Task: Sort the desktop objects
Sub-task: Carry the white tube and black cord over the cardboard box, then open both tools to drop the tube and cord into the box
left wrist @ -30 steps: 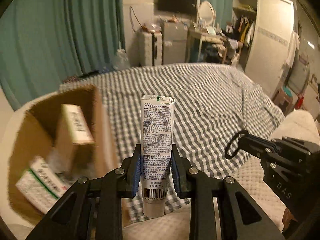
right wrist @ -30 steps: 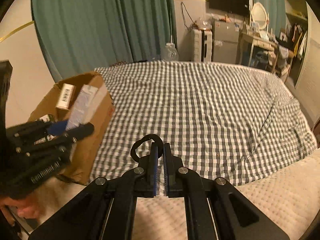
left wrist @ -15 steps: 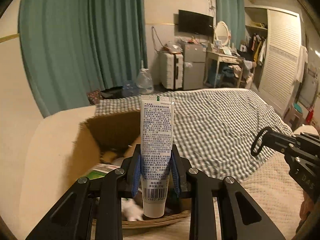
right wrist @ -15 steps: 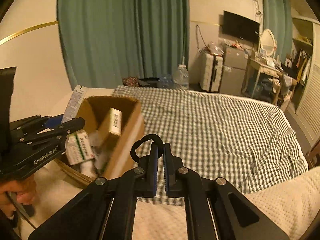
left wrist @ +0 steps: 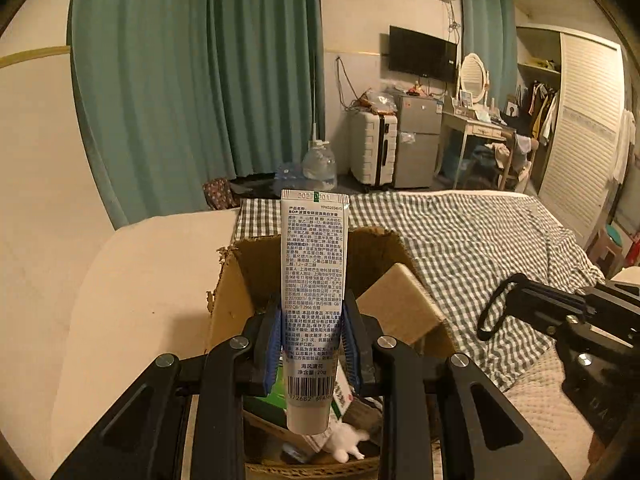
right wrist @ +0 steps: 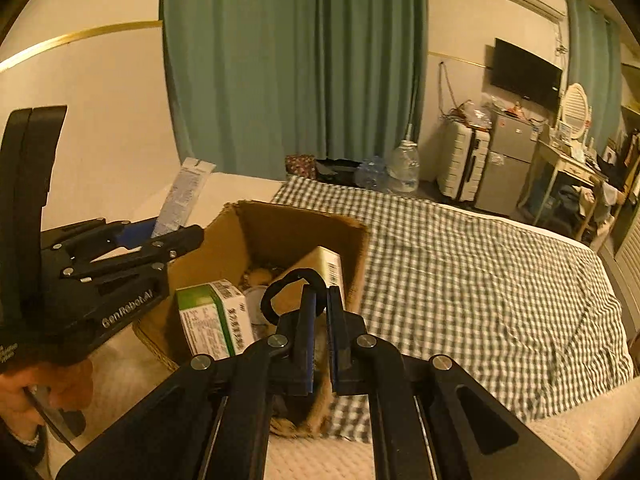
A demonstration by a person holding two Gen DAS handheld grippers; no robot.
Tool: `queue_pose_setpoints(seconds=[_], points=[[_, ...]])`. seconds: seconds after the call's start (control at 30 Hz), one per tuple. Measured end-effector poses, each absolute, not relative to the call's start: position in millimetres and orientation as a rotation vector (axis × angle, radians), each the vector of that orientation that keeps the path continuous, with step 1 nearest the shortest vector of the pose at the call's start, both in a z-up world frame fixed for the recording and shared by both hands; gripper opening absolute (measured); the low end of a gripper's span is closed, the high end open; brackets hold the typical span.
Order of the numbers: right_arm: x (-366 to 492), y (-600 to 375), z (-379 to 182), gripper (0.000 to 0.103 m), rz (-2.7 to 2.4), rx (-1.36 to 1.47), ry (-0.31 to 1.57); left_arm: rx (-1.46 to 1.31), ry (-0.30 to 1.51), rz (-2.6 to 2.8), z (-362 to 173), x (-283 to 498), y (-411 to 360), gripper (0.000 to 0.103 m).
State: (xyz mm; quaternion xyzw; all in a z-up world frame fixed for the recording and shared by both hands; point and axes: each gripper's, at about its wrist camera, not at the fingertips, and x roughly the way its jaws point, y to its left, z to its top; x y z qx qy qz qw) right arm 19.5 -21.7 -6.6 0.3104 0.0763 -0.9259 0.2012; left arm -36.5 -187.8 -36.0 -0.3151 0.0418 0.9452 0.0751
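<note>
The bed (right wrist: 460, 264) with its check cover fills most of both views, and the box (right wrist: 256, 232) sits on it at the cream edge. 1 s ago the box was off to your left in both cams; now it's dead ahead and right under the L tips. Both hands swung over to it, so you've gone from carry to drop position.

In the box: a green-white carton (right wrist: 212, 320), a tan carton (left wrist: 400, 300) leaning on the far wall, plus small stuff at the bottom, too dim to name.

L gripper (left wrist: 313, 340): narrow gap, blue pads (left wrist: 274, 344) clamped on the tube (left wrist: 314, 272) near its cap end. Same grip as 1 s ago, no slip. The tube stands upright, crimp end up, cap end hanging over the box opening. From the R cam it pokes up over the box's left wall.

R gripper (right wrist: 318, 332): pads all but touching, pinching a black loop (right wrist: 294, 292), prob a hair tie, which now hangs over the box's near right side.

Reading: 2 items staged over 1 box, and release looks like the next step. Lower the tube a bit first — dropped from this height it could bounce off the tan carton.
</note>
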Motion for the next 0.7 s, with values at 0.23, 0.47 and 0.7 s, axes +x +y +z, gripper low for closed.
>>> queue_pose_setpoints(seconds=[0.23,0.47,0.7], points=[[-7,-57,-21,0.004,-2.531,0.899,0.232,-1.076,0.057,2.805,-60,-67,-201,0.027],[-36,-75,-49,0.004,-2.478,0.958,0.244,-1.221,0.017,2.796,-96,-100,-209,0.027],[-57,-80,-77,0.004,-2.425,1.018,0.258,-1.368,-0.067,2.795,-123,-122,-216,0.027]])
